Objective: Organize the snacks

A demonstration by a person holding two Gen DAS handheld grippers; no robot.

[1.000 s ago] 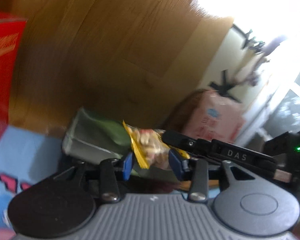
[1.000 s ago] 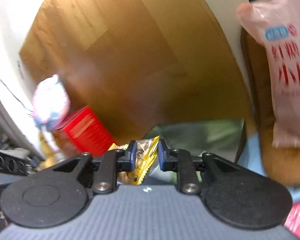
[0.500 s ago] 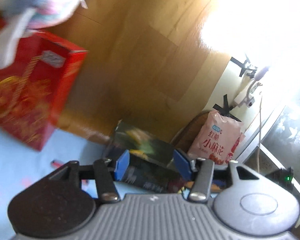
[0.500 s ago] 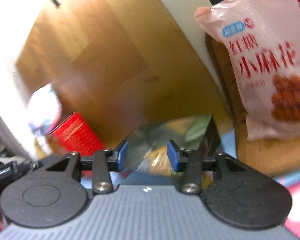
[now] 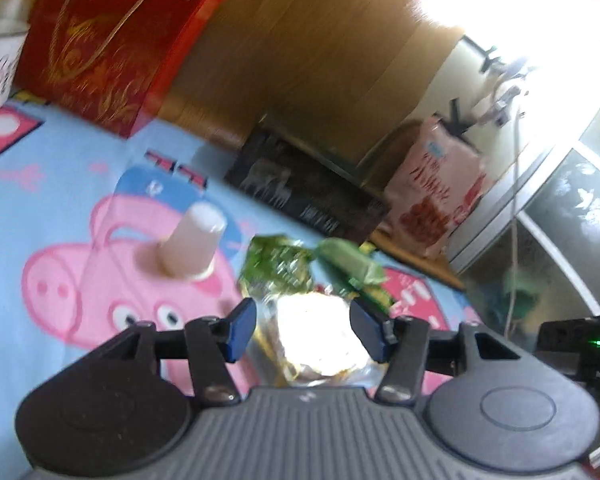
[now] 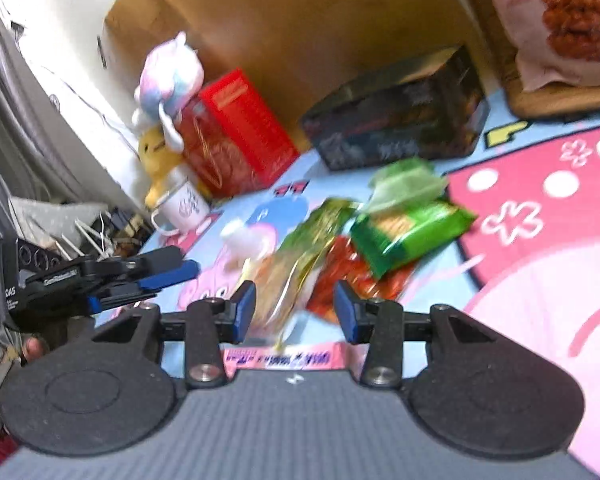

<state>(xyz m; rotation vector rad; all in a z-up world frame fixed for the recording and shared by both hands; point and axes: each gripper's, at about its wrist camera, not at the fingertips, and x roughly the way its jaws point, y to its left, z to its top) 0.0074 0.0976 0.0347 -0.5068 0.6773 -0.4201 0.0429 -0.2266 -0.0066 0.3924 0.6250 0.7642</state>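
A heap of snack packets lies on the cartoon mat: green packets (image 6: 410,228), a red packet (image 6: 352,276) and a clear yellow-edged packet (image 6: 284,280). In the left wrist view the green packets (image 5: 278,268) and a glare-lit packet (image 5: 320,336) lie just ahead. A dark open box (image 6: 400,116) stands beyond the heap; it also shows in the left wrist view (image 5: 304,184). My left gripper (image 5: 304,334) is open and empty above the heap. My right gripper (image 6: 296,312) is open and empty over the heap. The left gripper (image 6: 112,276) shows at the left of the right wrist view.
An upturned paper cup (image 5: 194,240) stands on the mat. A red gift box (image 5: 112,44), a white mug (image 6: 182,206) and plush toys (image 6: 168,80) sit at the back. A pink snack bag (image 5: 436,192) leans on a wooden tray (image 6: 560,100).
Both grippers let go of the yellow snack packet over the dark box, opened, and pulled back and down to the heap of packets on the mat.
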